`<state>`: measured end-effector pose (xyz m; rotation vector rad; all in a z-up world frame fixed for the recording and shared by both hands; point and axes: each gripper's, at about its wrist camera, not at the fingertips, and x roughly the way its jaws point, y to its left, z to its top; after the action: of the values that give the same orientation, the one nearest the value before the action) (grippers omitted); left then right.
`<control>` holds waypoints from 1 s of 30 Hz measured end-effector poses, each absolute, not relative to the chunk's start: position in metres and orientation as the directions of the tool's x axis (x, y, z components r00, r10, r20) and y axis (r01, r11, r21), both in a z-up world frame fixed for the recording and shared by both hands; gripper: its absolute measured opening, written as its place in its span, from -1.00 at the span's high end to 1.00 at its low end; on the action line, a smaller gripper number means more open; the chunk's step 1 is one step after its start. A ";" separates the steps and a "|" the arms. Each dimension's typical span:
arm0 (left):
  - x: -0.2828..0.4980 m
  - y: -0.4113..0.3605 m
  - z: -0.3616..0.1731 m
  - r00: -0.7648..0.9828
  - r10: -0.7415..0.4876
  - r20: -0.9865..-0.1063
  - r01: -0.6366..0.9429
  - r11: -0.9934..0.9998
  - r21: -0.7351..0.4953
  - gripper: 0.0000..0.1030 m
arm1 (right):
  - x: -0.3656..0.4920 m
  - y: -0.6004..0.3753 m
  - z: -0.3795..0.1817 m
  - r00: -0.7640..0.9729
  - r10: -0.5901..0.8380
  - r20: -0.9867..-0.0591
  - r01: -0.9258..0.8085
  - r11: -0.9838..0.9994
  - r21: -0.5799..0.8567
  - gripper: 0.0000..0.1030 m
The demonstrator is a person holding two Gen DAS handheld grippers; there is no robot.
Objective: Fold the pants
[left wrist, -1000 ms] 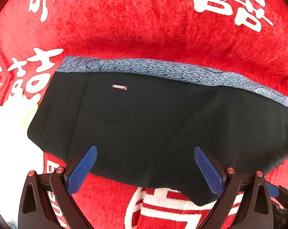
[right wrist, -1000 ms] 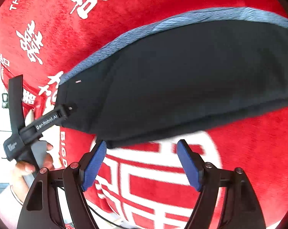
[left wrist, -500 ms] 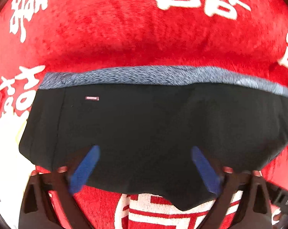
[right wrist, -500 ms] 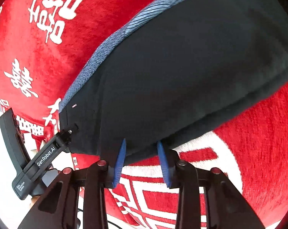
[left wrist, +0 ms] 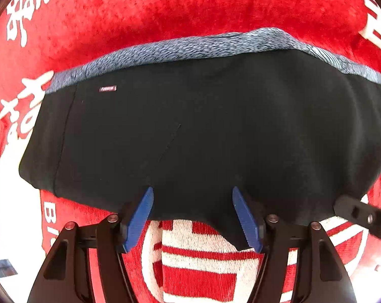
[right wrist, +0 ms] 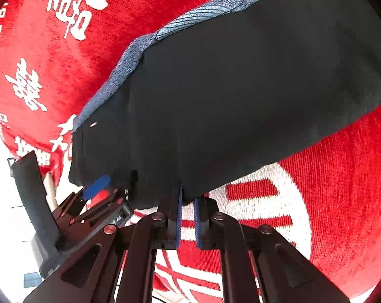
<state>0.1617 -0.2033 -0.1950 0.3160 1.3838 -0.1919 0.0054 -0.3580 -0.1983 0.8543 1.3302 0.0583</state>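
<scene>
The black pants [left wrist: 203, 136] lie flat on the red cloth [left wrist: 180, 10]. My left gripper [left wrist: 193, 197] has its jaws spread over the near edge. My right gripper [right wrist: 186, 203] has jaws nearly together, pinching that edge.

The black pants [left wrist: 190, 136] cover the middle of the red cloth [left wrist: 190, 7], leaving open cloth beyond the blue-grey waistband [left wrist: 190, 46] and along the near hem. The left gripper [left wrist: 193, 194] straddles that hem with its jaws apart, while the right gripper [right wrist: 188, 197], jaws nearly closed, crowds the same edge just beside it, narrowing the near approach.
</scene>
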 end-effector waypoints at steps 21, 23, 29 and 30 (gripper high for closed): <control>0.270 -0.276 -0.211 0.281 0.123 -0.952 0.178 0.968 0.177 -0.51 | 0.107 -0.531 -0.191 0.237 -0.011 -0.971 0.338 0.938 0.072 0.34; 0.278 -0.275 -0.214 0.269 0.125 -0.955 0.165 0.971 0.173 -0.54 | 0.113 -0.533 -0.188 0.273 -0.051 -0.961 0.275 0.961 0.028 0.37; 0.294 -0.277 -0.208 0.249 0.168 -0.954 0.141 0.968 0.208 -0.54 | 0.111 -0.612 -0.183 0.222 -0.126 -0.967 0.461 0.887 -0.010 0.36; 0.287 -0.283 -0.197 0.277 0.160 -0.947 0.169 0.963 0.212 -0.54 | 0.105 -0.625 -0.177 0.212 -0.146 -0.966 0.486 0.874 -0.025 0.34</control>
<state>0.2873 -0.2826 -0.1972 0.2948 1.2955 -0.0061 0.1054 -0.6250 -0.1771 0.3118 1.2880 -0.4487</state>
